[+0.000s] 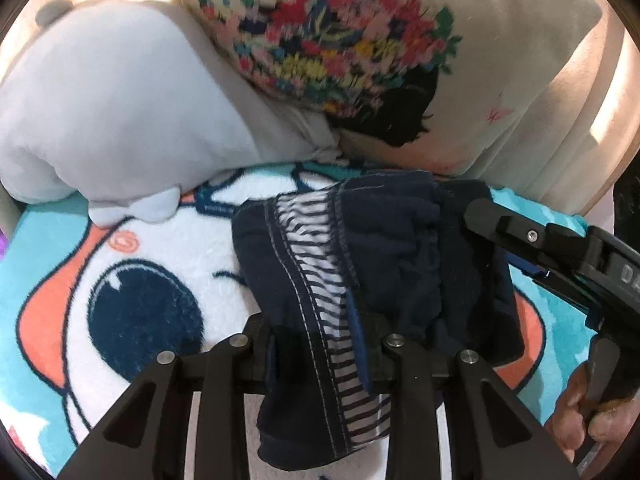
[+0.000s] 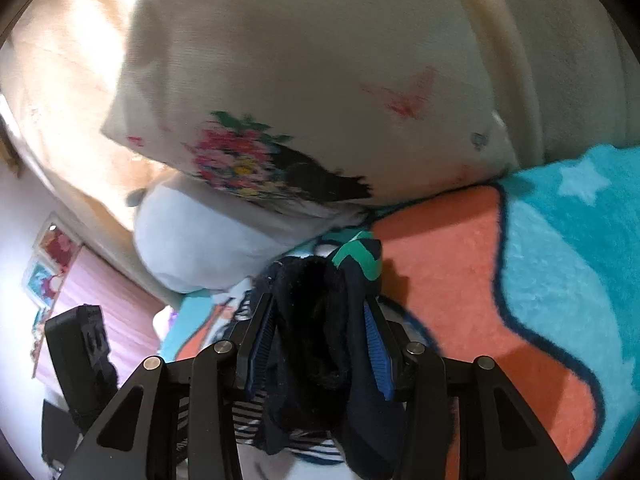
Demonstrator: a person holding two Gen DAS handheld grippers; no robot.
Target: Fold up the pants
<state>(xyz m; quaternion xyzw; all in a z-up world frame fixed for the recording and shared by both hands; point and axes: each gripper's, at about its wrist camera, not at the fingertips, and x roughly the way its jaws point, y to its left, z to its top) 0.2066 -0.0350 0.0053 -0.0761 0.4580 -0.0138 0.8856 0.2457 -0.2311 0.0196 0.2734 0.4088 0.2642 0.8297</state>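
Left gripper: clamped on a seamed edge of the pants, with cloth filling the gap between the jaws. Right gripper: likewise clenched, on a thicker bunch of dark cloth squeezed between ribbed blue pads. Held by a hand at the lower right of the left view.

Pants: gripped at the near end by both grippers, the rest lying rumpled on the blanket, just in front of the plush and pillow.

Step in hand, as judged: mid-fold, one end raised by two corners and ready to be laid over the rest. Next move likely calls for keeping both corners level and taut, bringing them over the far end, setting the layer down flat, then letting go. Probably needs some smoothing first, since the cloth under the grip looks bunched, not square.

Materials: pants of soft navy knit, limp and wrinkled, with pale topstitching along the seam. Lined in navy-and-white stripes, showing where the edge turns out. Green zigzag patch near the right gripper's tips. Blanket of thick fleece, printed in teal, orange and white with a big cartoon eye. Plush pale, rounded and smooth. Pillow cream, puffy, with a bright flower print.
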